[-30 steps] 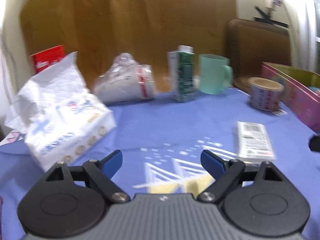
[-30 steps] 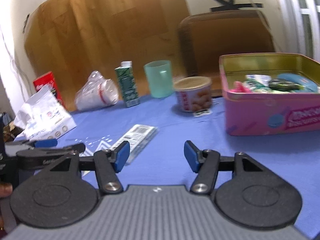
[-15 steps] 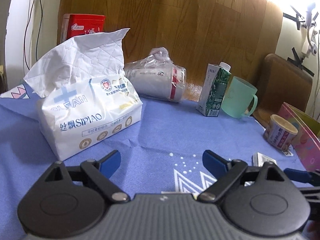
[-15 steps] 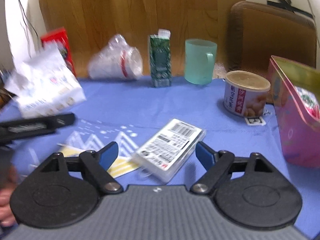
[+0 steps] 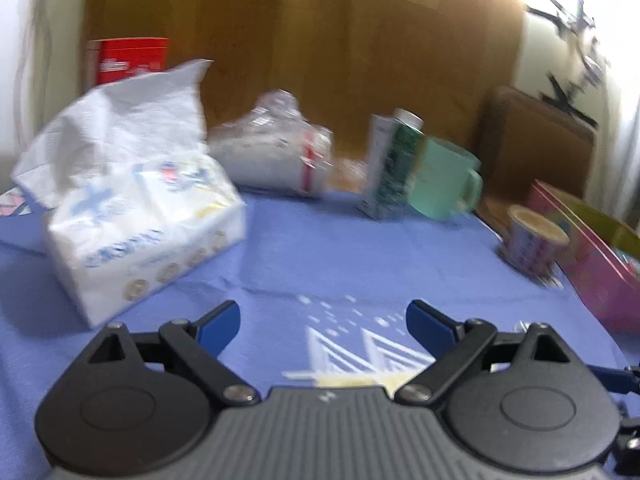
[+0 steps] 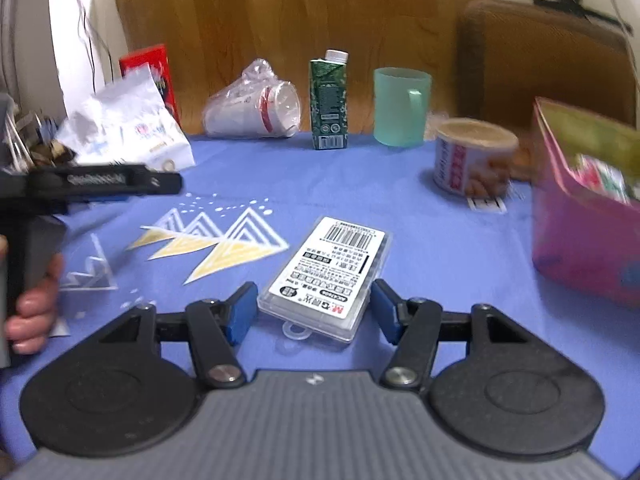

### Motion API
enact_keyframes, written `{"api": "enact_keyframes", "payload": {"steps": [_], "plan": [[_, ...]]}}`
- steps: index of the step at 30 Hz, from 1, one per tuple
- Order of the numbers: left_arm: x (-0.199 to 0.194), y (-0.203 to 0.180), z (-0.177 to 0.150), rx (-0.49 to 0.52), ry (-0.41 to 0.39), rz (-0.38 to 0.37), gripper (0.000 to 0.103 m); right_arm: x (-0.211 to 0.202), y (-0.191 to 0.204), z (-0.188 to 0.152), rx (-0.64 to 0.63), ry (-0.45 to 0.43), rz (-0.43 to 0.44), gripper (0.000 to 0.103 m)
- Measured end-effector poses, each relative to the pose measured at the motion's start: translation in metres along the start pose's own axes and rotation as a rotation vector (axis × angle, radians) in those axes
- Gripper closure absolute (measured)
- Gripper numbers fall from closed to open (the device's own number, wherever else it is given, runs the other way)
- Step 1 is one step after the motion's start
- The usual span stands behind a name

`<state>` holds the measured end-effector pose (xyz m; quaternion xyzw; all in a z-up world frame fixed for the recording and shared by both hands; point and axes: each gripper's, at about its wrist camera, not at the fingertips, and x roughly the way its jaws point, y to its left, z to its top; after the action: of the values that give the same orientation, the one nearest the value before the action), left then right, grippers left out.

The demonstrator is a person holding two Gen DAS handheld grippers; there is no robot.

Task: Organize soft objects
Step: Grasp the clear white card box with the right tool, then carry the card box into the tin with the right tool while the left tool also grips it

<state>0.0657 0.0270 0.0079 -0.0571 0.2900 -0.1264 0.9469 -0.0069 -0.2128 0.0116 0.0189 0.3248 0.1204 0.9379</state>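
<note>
Here the clear case (image 6: 330, 278) lies flat, long axis leaning up-right.

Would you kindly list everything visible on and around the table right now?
tissue pack: one, white, far left
red box: one, behind the tissues
bagged cups: one stack, white, lying at the back
carton: one, green, upright
mug: one, mint, right of carton
can: one, red-labelled, beside tin
tin: one, pink, open, far right
plastic case: one, clear, between right jaws
tablecloth: one, blue
left gripper: open, empty
right gripper: closing around case
hand: left edge
</note>
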Motion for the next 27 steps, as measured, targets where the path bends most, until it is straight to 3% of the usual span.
{"api": "enact_keyframes", "payload": {"steps": [5, 8, 13, 20, 27], "plan": [[-0.001, -0.038, -0.008, -0.062, 0.154, -0.301, 0.013, -0.020, -0.016, -0.013, 0.111, -0.023, 0.069, 0.039], [0.007, -0.067, -0.011, -0.046, 0.245, -0.355, 0.029, -0.028, -0.025, -0.018, 0.178, -0.051, 0.105, 0.039], [0.018, -0.097, -0.008, -0.047, 0.323, -0.462, 0.072, -0.038, -0.029, -0.021, 0.171, -0.094, 0.106, 0.039], [0.009, -0.150, 0.022, 0.056, 0.240, -0.515, 0.072, -0.063, -0.049, -0.014, 0.160, -0.229, 0.043, 0.039], [0.016, -0.232, 0.055, 0.208, 0.135, -0.571, 0.072, -0.087, -0.087, 0.009, 0.122, -0.401, -0.122, 0.039]]}}
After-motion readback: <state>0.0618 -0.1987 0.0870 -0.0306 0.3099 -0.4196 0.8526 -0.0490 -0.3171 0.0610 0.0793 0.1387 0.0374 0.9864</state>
